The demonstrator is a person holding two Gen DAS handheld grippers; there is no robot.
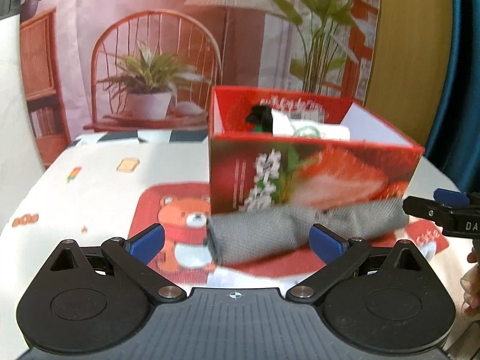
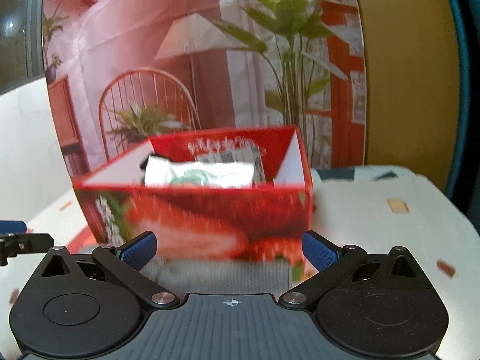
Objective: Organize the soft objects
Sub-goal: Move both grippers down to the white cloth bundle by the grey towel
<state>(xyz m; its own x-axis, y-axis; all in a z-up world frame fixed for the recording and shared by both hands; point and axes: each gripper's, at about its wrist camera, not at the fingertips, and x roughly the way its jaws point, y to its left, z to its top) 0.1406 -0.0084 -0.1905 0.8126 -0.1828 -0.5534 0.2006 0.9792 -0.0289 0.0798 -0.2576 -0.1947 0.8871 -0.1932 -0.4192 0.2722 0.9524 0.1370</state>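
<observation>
Left wrist view: the left hand-held gripper (image 1: 237, 241) is hanging wide open, a grey sock (image 1: 288, 231) lying on the surface just ahead between its fingers, against the red box (image 1: 312, 174). A white bundle (image 1: 309, 130) is already sitting inside.

Right wrist view: the right hand-held gripper (image 2: 229, 250), also open, is facing the sock's end; only here is the bundle's green print showing.

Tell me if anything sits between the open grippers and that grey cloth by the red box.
Nothing visible does. The grey cloth lies on the tablecloth against the red box, right ahead of the left gripper and the right gripper, both open.
</observation>
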